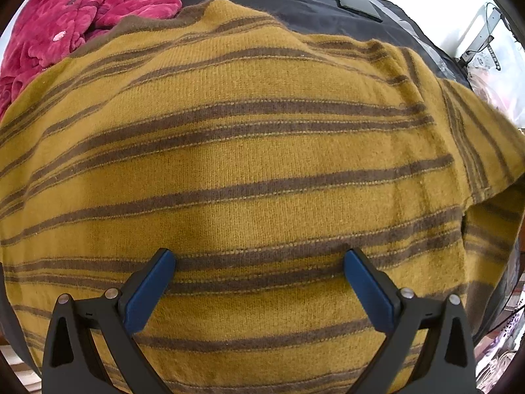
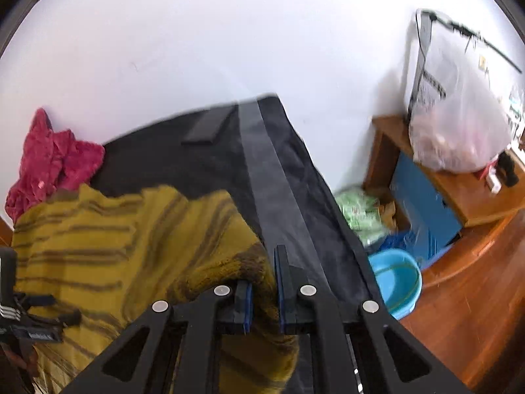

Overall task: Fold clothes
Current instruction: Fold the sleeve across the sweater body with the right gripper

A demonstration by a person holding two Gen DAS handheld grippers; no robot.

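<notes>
1. Sweater: mustard knit with brown stripes, spread over the dark cloth-covered surface. It fills most of my left wrist view. One flap is folded over at the right edge of that view.
2. My right gripper: blue-padded fingers drawn close together, a bunched brown-edged part of the sweater pinched between them, near the right edge of the surface.
3. My left gripper: fingers spread wide, poised over the flat middle of the sweater with nothing between them. Whether the tips touch the knit I cannot tell.
4. Red plush garment: crumpled in a heap at the far left of the surface, against the white wall, its near side touching the sweater's brown hem.
5. Flat black rectangular object: lying on the dark cloth at the far side, apart from the sweater.
6. Light blue basin: on the wooden floor just beside the surface's right side.
7. Wooden cabinet: further right, with a blue front and a filled clear plastic bag resting on top.
</notes>
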